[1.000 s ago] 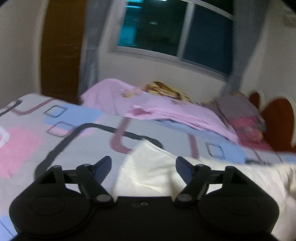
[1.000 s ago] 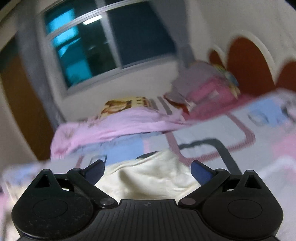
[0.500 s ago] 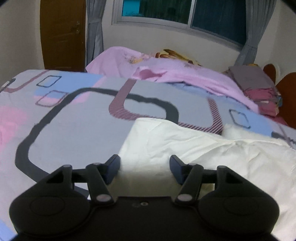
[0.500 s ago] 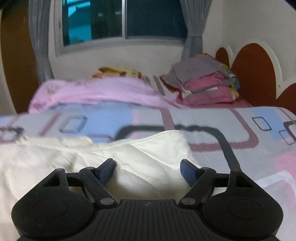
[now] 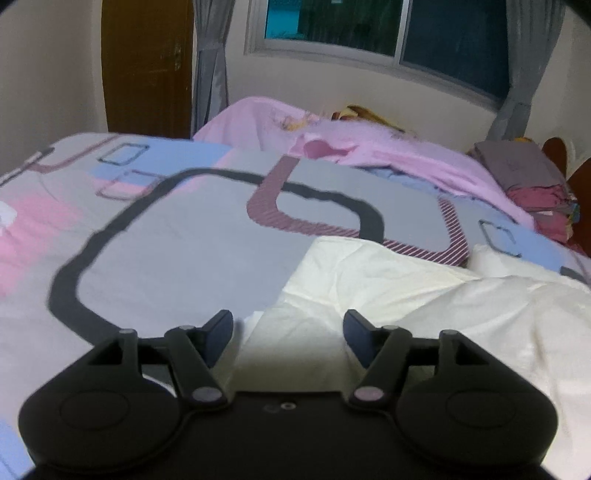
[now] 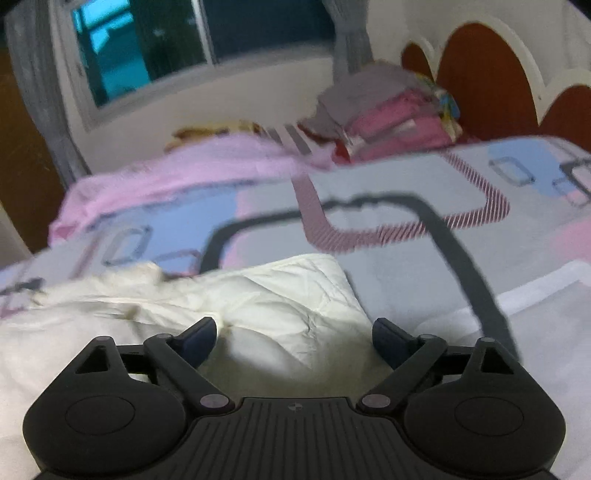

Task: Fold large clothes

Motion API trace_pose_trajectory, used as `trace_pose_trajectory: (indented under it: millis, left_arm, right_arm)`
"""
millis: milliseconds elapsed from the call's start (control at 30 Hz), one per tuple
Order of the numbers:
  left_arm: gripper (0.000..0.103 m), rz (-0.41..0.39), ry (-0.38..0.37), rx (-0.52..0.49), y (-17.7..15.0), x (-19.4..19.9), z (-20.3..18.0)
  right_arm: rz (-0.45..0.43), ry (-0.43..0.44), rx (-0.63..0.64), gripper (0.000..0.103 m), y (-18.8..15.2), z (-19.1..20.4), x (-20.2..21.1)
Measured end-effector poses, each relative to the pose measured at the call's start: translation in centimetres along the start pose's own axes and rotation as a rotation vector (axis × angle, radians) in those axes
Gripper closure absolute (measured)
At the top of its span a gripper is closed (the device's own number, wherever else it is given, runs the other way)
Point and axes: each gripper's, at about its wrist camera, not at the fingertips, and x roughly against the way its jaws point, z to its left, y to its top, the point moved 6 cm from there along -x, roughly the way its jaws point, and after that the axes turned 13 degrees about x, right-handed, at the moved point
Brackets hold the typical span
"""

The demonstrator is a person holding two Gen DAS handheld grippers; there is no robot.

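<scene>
A large cream-white garment (image 5: pixel 436 295) lies crumpled on the patterned bedspread (image 5: pixel 177 243). My left gripper (image 5: pixel 288 325) hovers low over the garment's left edge, its jaws opening, the cloth below and between the dark blue pads (image 5: pixel 221 328) but not pressed by them. In the right wrist view the same garment (image 6: pixel 266 295) ends in a folded corner. My right gripper (image 6: pixel 293 334) sits just above that corner, jaws opening wide, with the cloth under the gap and the pads (image 6: pixel 386 338) clear of it.
A pink sheet (image 5: pixel 369 147) is heaped along the far side of the bed. A stack of folded clothes (image 6: pixel 384 110) rests by the red-and-white headboard (image 6: pixel 487 74). A window (image 5: pixel 388 29), grey curtains and a brown door (image 5: pixel 147 66) line the far wall.
Both grippers have sunk toward the bed and tilted down, so the garment fills more of each view. Their jaws narrowed half a second ago and now stand wider again.
</scene>
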Motion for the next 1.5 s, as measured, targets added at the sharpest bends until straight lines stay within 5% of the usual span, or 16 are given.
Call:
trace_pose_trajectory:
  millis: [100,267,467,600,767,900,1100,1167,1233,1300,1433,1500]
  left_arm:
    - [0.024,-0.016,-0.041,-0.003,0.0,3.0,0.2]
    - [0.021,-0.006,-0.075,-0.031,-1.6,7.3,0.1]
    - [0.019,0.067,-0.108,0.065,-5.3,11.4,2.6]
    - [0.017,0.106,-0.077,0.147,-7.6,13.0,5.3]
    - [0.012,0.147,-0.035,0.284,-9.4,13.0,8.3]
    - [0.012,0.208,-0.094,0.409,-10.1,11.4,8.6]
    - [0.014,0.191,-0.164,0.533,-9.9,9.0,8.4]
    - [0.020,0.181,-0.182,0.547,-9.9,8.6,8.0]
    - [0.038,0.169,-0.191,0.564,-9.9,8.4,8.1]
    - [0.051,0.171,-0.199,0.580,-10.0,8.1,8.2]
    - [0.073,0.164,-0.209,0.578,-10.1,8.6,7.7]
    - [0.078,0.152,-0.205,0.551,-9.9,9.0,7.2]
  right_arm:
    - [-0.025,0.021,0.007,0.012,0.0,0.0,3.1]
    - [-0.023,0.028,0.004,0.012,-1.5,0.0,6.3]
    - [0.027,0.029,-0.072,0.012,-6.3,-1.5,9.7]
    - [0.056,-0.029,-0.131,0.000,-9.2,-3.6,11.6]
    - [0.123,0.026,-0.268,0.000,-12.8,-4.2,12.3]
    - [0.140,0.096,-0.365,0.000,-14.1,-3.6,12.1]
    - [0.122,0.153,-0.413,0.000,-13.9,-2.3,11.0]
    - [0.109,0.166,-0.432,0.001,-13.7,-1.9,10.7]
    - [0.096,0.157,-0.438,0.001,-13.5,-1.8,10.5]
    - [0.082,0.153,-0.445,0.017,-13.4,-1.8,10.4]
    - [0.078,0.153,-0.457,0.032,-13.4,-1.9,10.5]
    - [0.072,0.163,-0.463,0.051,-13.2,-2.0,10.9]
